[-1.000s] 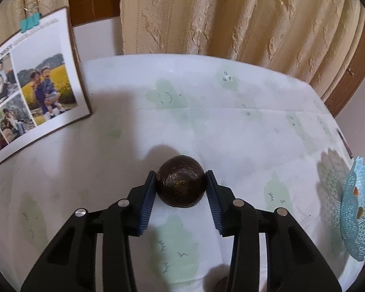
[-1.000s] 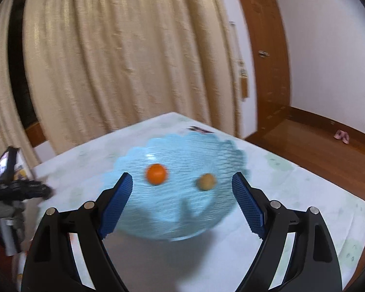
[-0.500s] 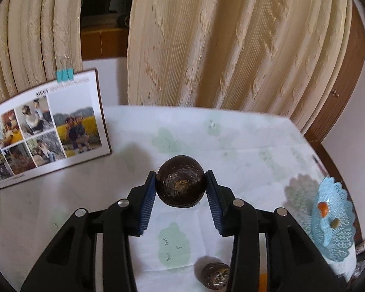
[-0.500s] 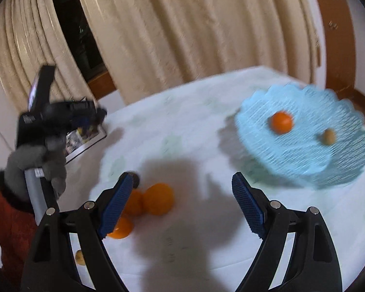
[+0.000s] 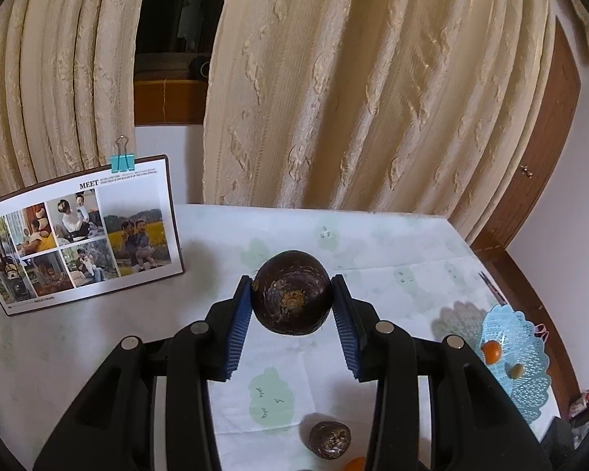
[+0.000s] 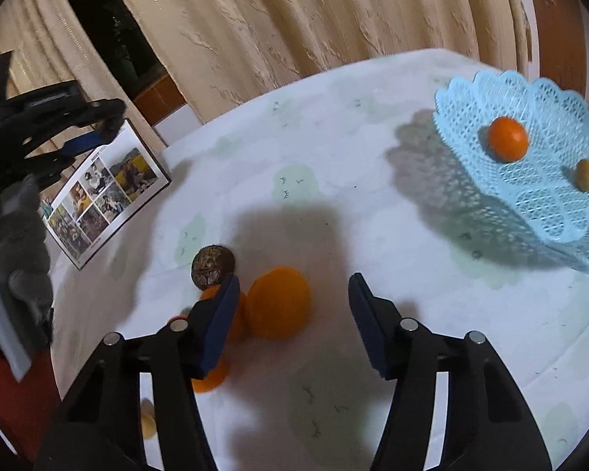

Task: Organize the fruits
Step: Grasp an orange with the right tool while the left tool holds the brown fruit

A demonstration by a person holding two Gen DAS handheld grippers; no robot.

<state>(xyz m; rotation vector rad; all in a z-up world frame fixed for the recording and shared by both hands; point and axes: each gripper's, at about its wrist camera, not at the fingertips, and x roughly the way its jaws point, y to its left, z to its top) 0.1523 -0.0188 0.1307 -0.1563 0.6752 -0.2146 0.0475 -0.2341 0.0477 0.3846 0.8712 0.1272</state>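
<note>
Dark brown, rough-skinned round fruit sits clamped between the blue pads of the left tool, jaws narrow and pressing both sides. Fruit is held clear above the worktop, which is covered in a white cloth with pale green prints.

Right tool: jaws have just been closing and stand part open. Pads touch nothing. A large orange lies on the cloth just off the left pad, low between the two pads in the right wrist view; not gripped.

Loose fruit on the cloth, near edge:
- second dark fruit, smaller, just behind the oranges
- two more orange fruits, partly hidden behind the right tool's left finger
- small pale fruit at the bottom left, mostly hidden

Blue lattice basket with scalloped rim stands at the worktop's right end, well apart from the loose pile. It holds one orange fruit and one small tan fruit, lying apart from each other.

Photo board with teal clips leans at the left end of the worktop. Cream curtain hangs behind. Left tool also shows at the far left of the right wrist view, gripped by a grey-gloved hand above a red sleeve.
</note>
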